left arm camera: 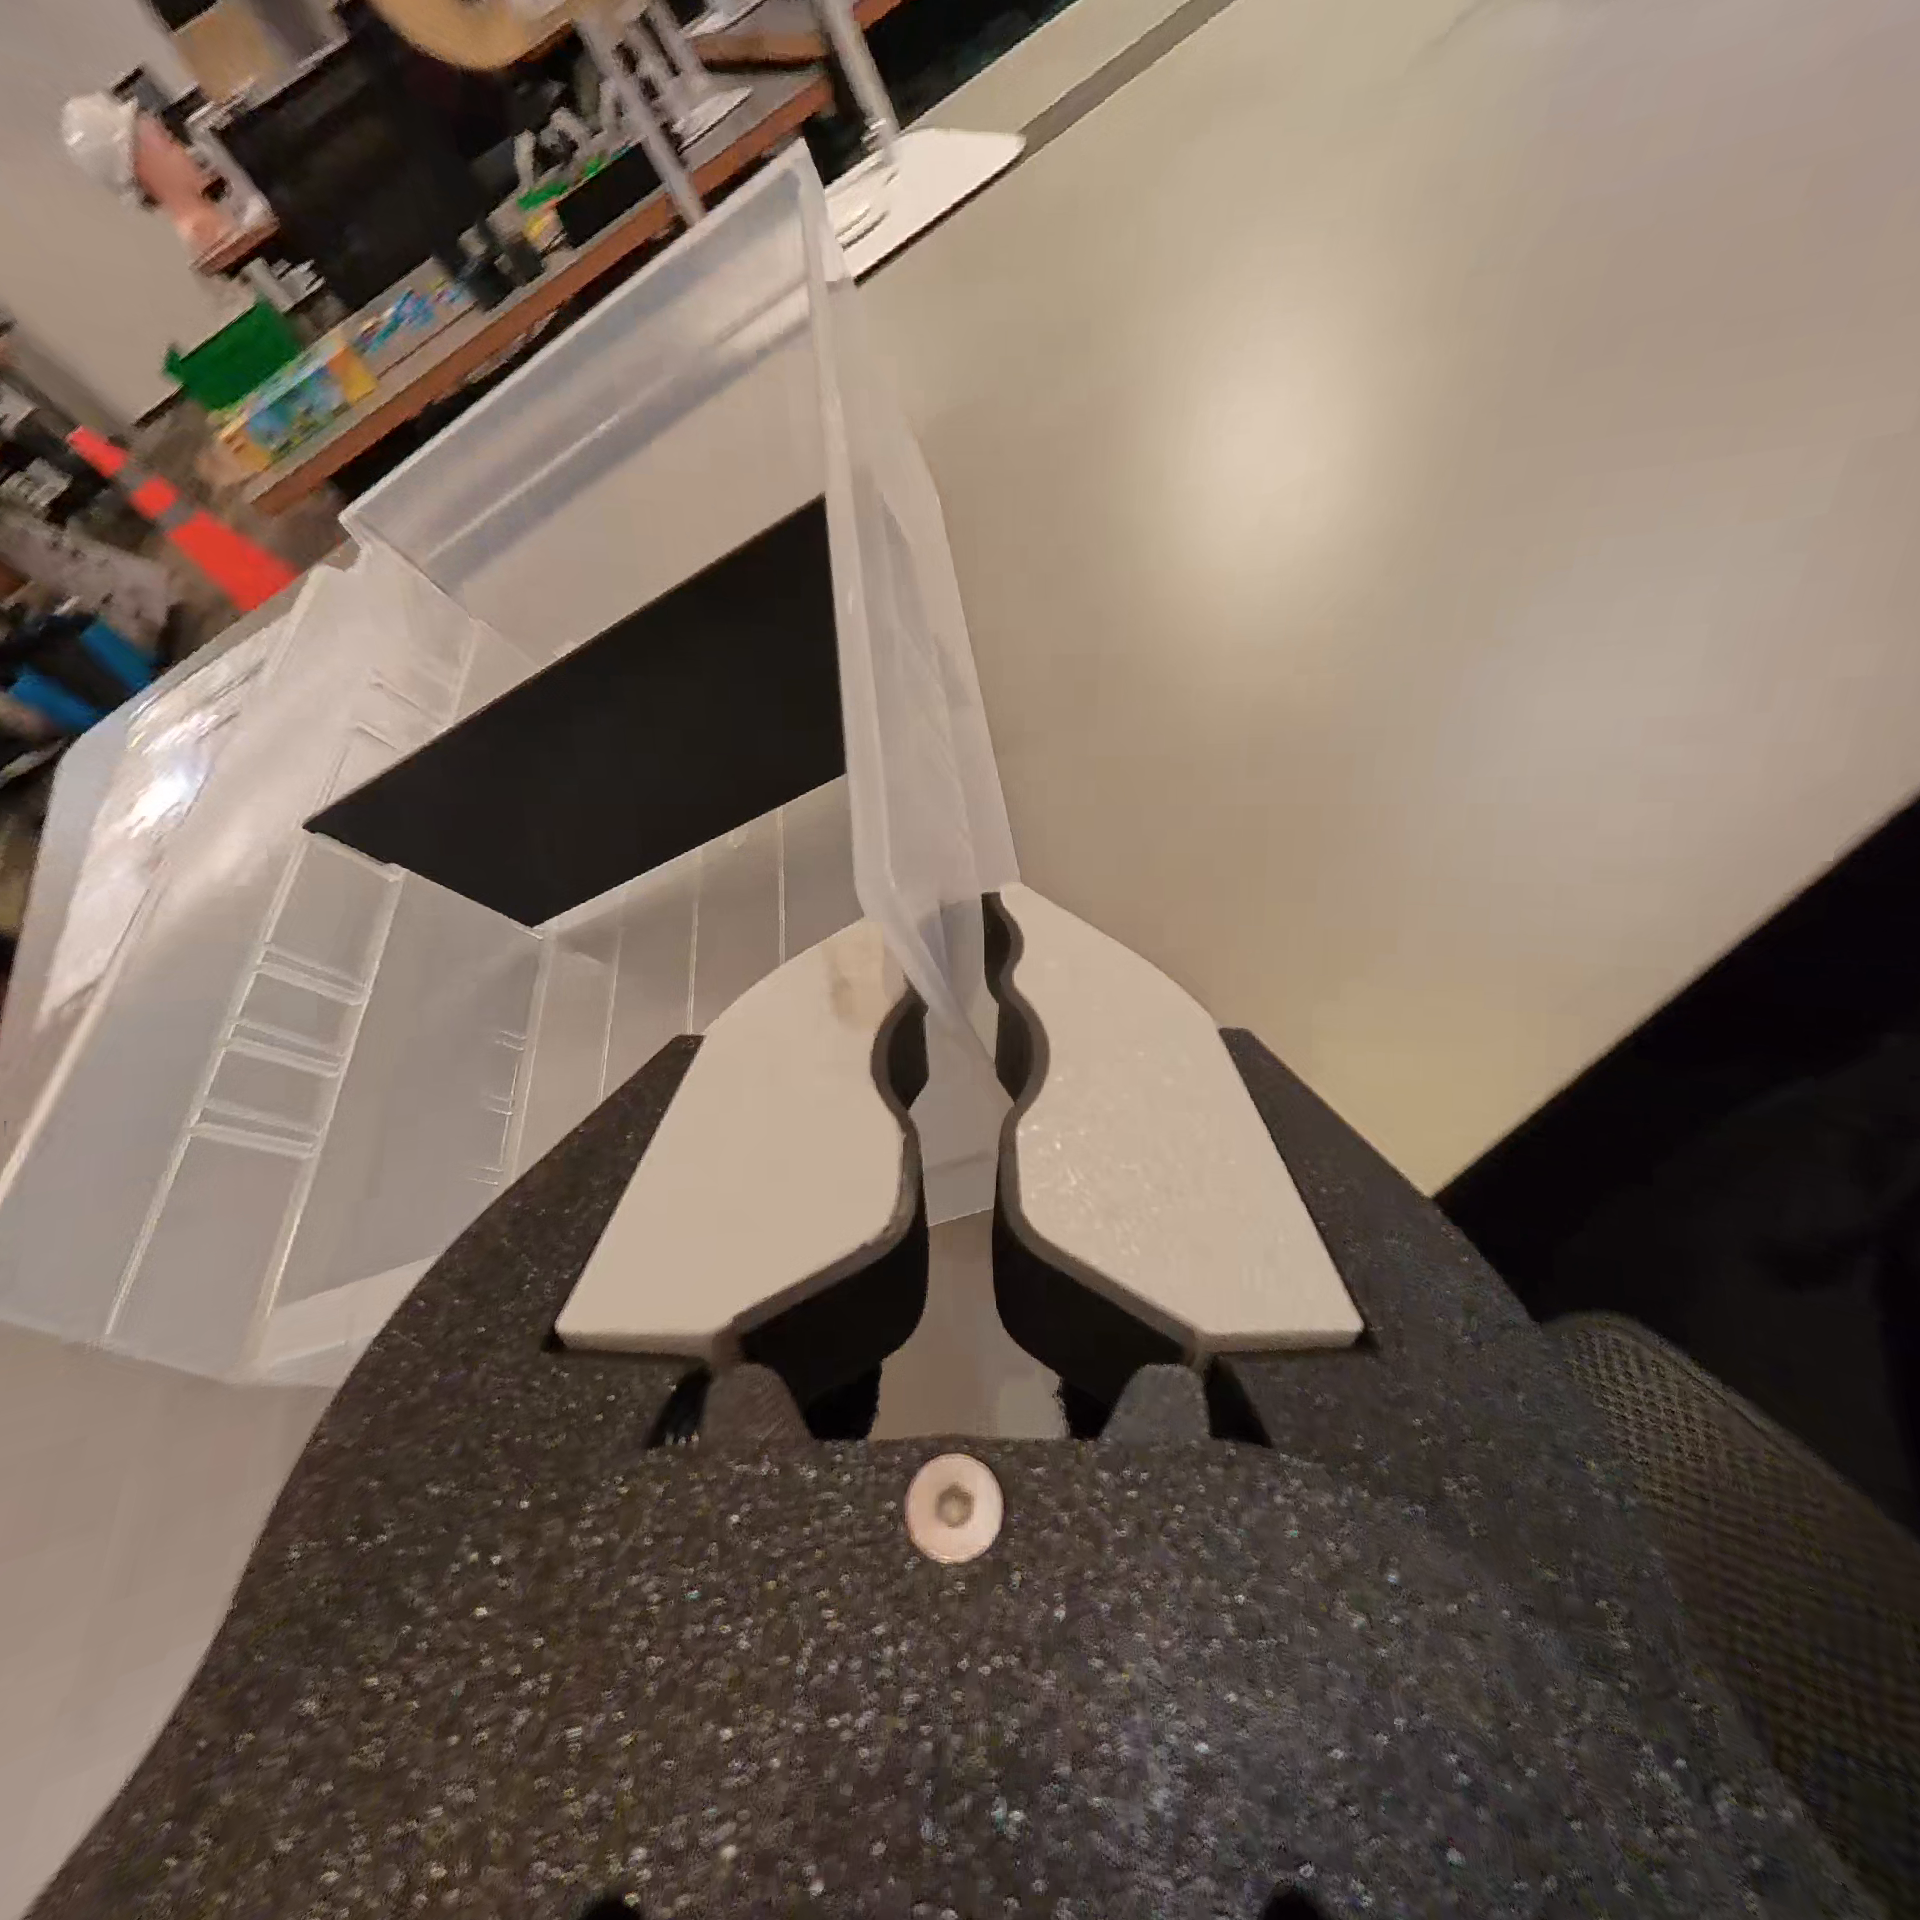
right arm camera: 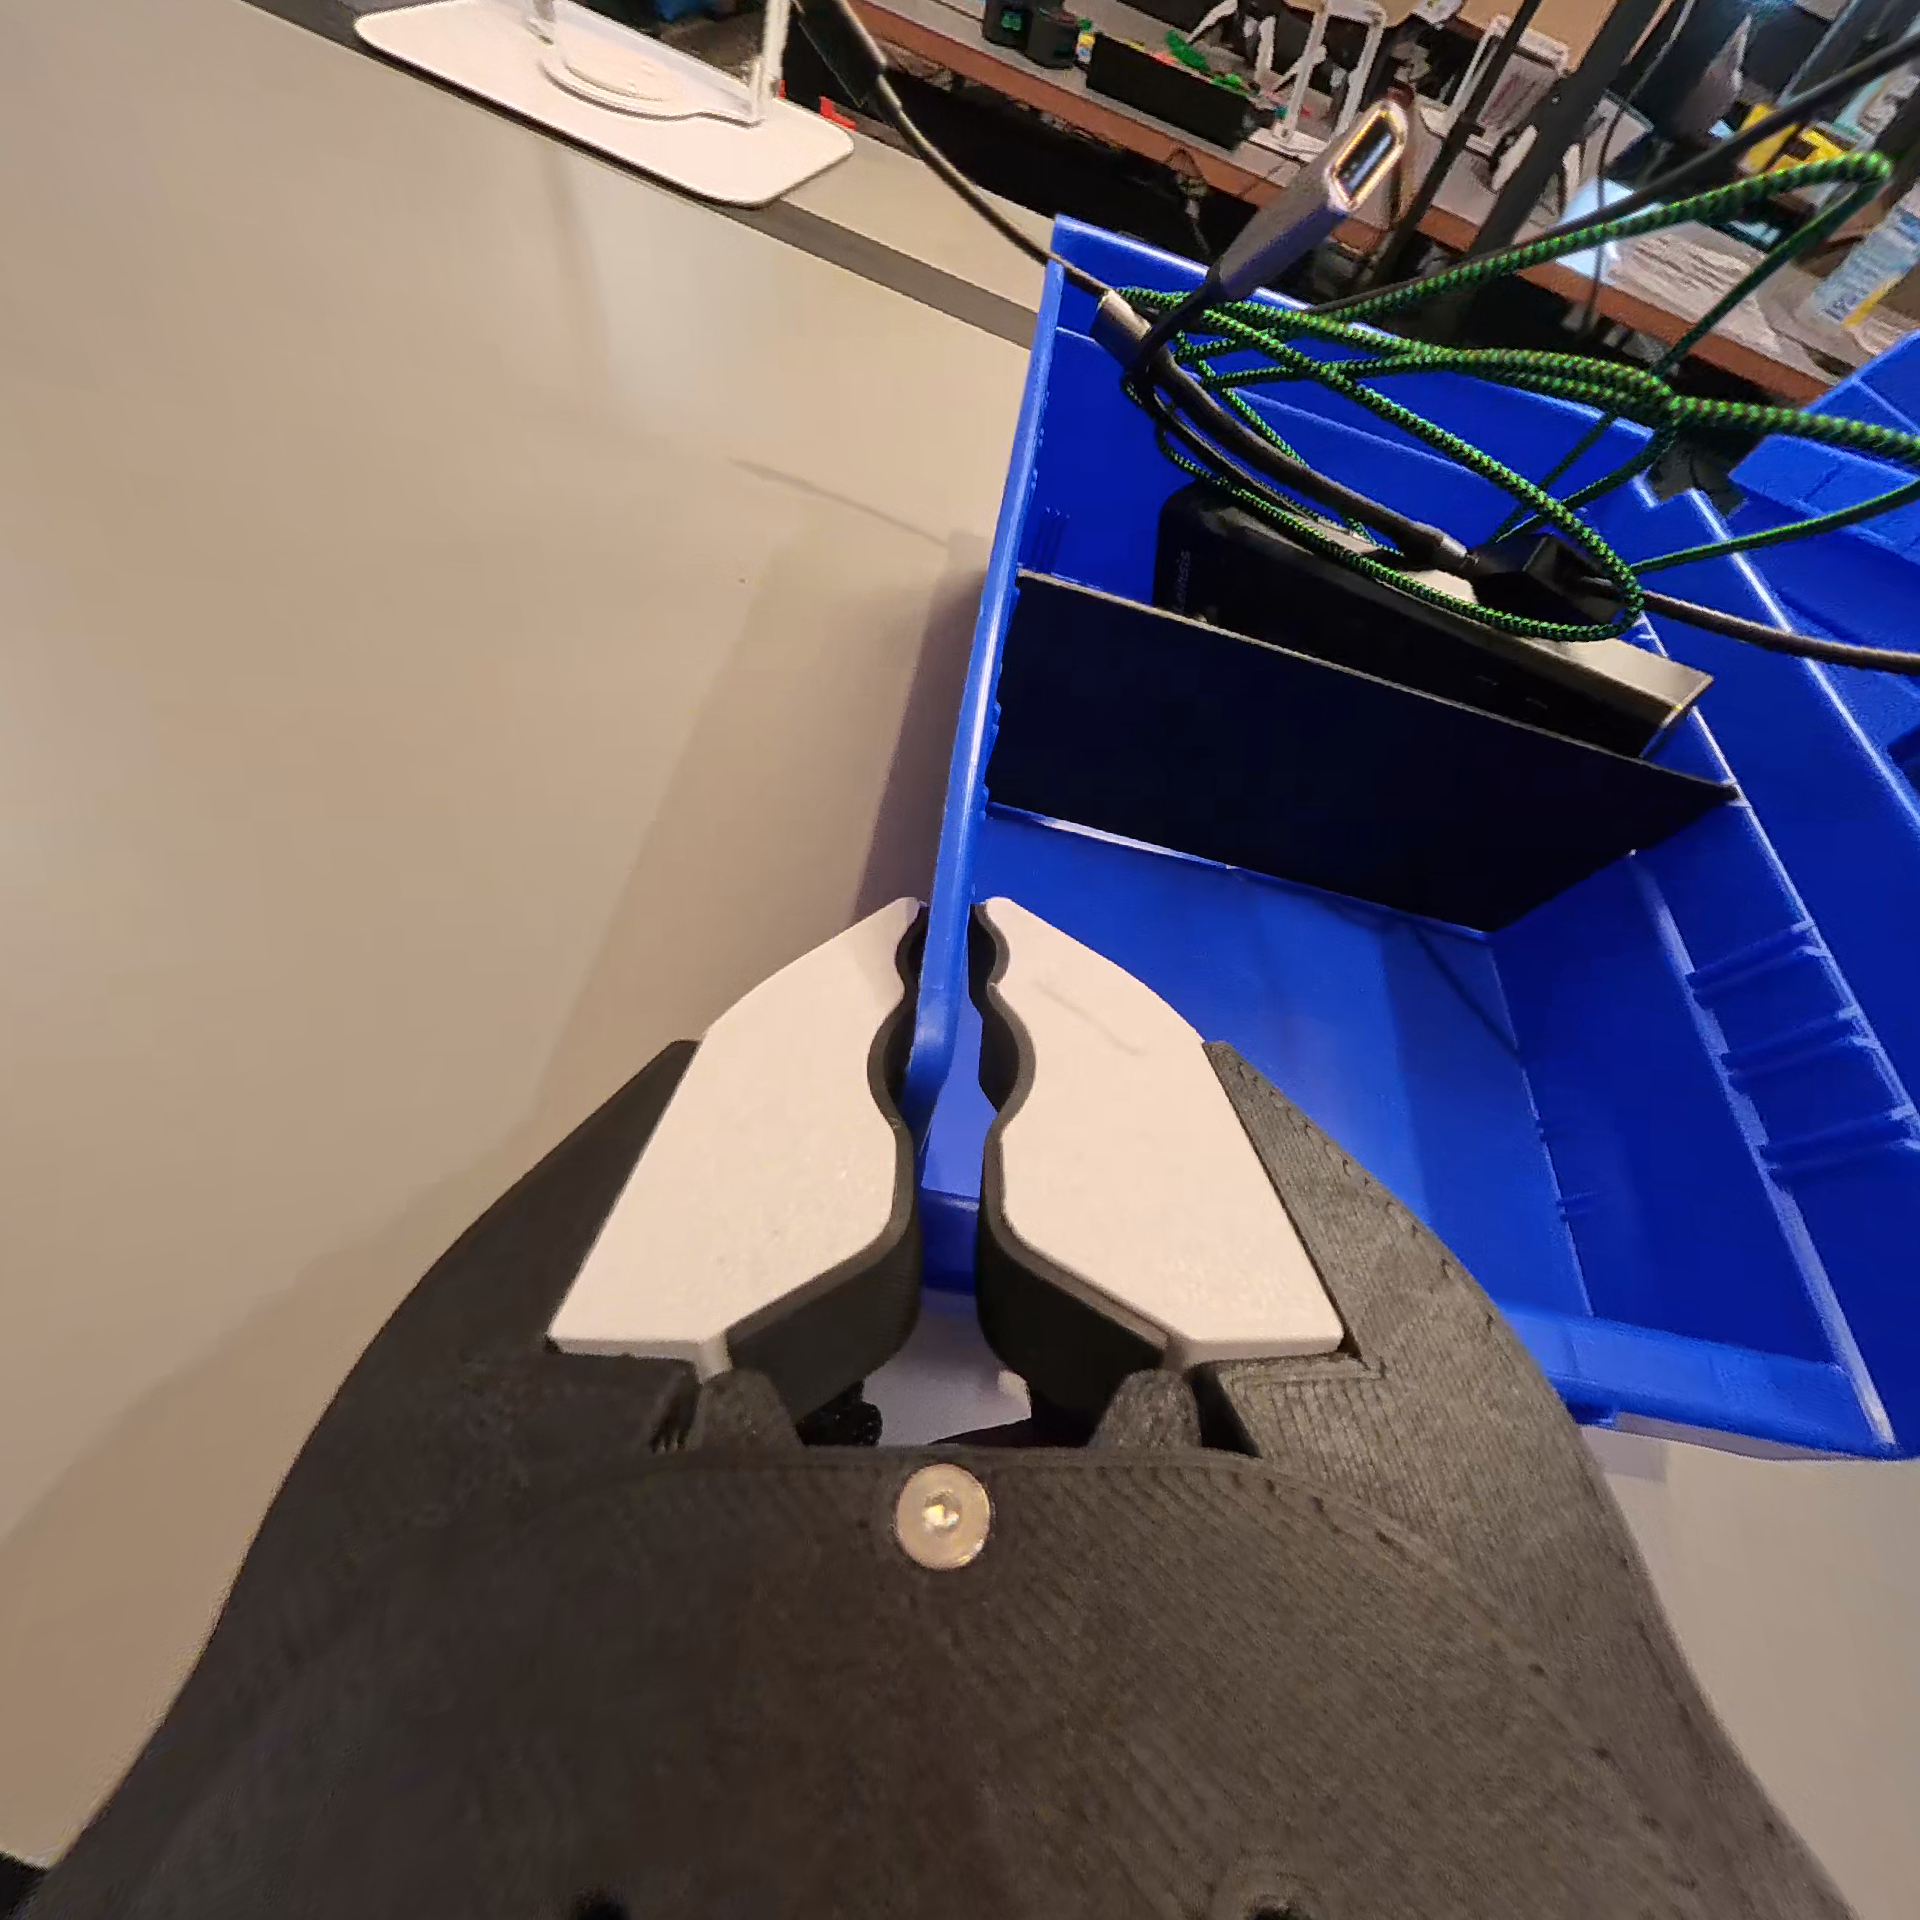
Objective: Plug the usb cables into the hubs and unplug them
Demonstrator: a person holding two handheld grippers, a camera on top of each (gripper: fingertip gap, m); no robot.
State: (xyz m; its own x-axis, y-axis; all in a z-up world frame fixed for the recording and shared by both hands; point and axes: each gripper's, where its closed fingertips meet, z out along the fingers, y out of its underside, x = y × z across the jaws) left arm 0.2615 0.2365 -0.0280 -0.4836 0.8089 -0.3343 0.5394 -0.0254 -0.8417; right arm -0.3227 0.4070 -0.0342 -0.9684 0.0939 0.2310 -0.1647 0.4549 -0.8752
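Note:
In the left wrist view my left gripper (left arm camera: 951,935) is shut on the right side wall of a clear plastic bin (left arm camera: 914,665); a black divider (left arm camera: 603,717) stands across the bin. In the right wrist view my right gripper (right arm camera: 948,914) is shut on the left side wall of a blue plastic bin (right arm camera: 987,644). Behind a black divider (right arm camera: 1299,748) in the blue bin lie a black hub (right arm camera: 1382,623), green-and-black braided cables (right arm camera: 1455,374) and a grey USB plug (right arm camera: 1340,187) sticking up.
Both bins rest on a pale table (right arm camera: 416,520). A white flat stand base (right arm camera: 623,94) sits at the table's far edge. A dark edge and drop-off (left arm camera: 1714,1039) lies to the right of the clear bin. Cluttered benches stand beyond. One gripper's finger ends stand about 60 cm off the other's.

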